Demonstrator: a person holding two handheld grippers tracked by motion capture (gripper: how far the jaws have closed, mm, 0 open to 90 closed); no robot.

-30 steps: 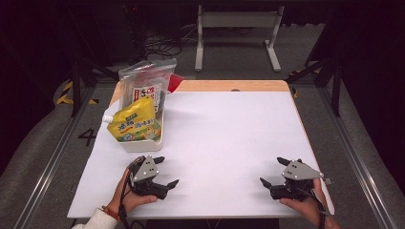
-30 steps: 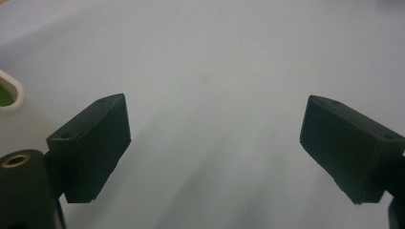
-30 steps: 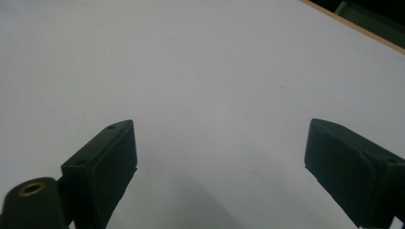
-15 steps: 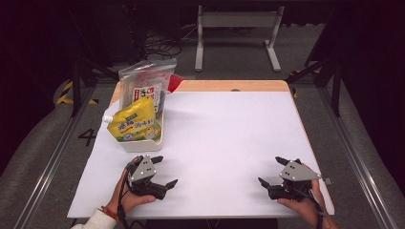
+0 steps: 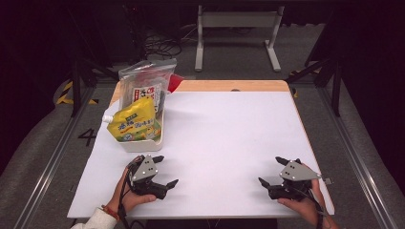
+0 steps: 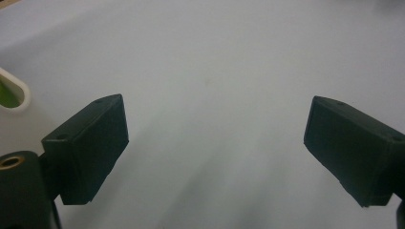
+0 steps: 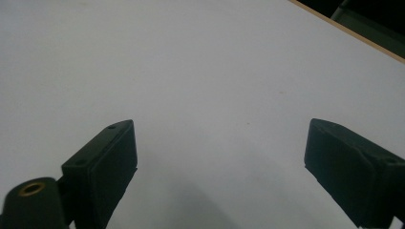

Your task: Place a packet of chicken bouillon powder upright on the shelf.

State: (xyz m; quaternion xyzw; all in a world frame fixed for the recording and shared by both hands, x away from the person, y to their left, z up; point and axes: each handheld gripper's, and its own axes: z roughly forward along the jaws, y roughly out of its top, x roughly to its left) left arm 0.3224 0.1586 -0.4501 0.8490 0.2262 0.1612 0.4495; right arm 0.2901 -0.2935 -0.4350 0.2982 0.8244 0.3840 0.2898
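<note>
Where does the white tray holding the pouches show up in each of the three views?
High view: white tray at the table's left, just beyond the left gripper.
Left gripper view: its rounded rim at the left edge.
Right gripper view: not in it.
Shared landmark: the white tabletop.

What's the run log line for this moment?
left tongs: open, empty | right tongs: open, empty | yellow pouch: in white bin, untouched

Right gripper [image 5: 273,172] shifted slightly left and nearer, left gripper [image 5: 162,171] barely shifted
</note>
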